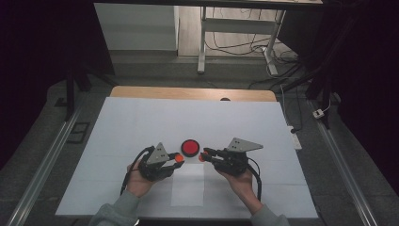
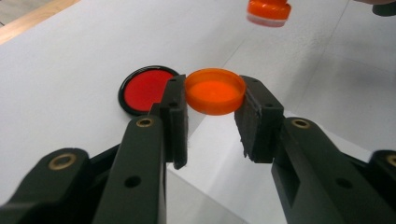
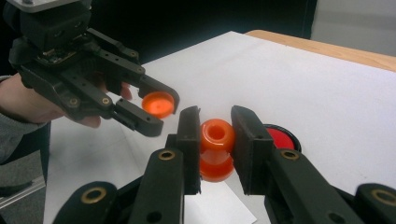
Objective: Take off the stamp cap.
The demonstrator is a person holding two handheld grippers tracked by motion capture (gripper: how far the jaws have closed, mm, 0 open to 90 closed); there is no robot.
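Left gripper [image 2: 212, 121] pinches the orange cap [image 2: 215, 91] at its jaw tips; right gripper [image 3: 215, 140] clamps the open orange bottle [image 3: 216, 148] between its pads. Shallow tip grip: cap may slip or tilt.

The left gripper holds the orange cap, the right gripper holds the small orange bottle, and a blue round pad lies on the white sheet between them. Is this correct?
Not quite: the round pad is red with a black rim, not blue, as the left gripper view shows. The rest stands: the left gripper holds the orange cap and the right gripper holds the small orange bottle.
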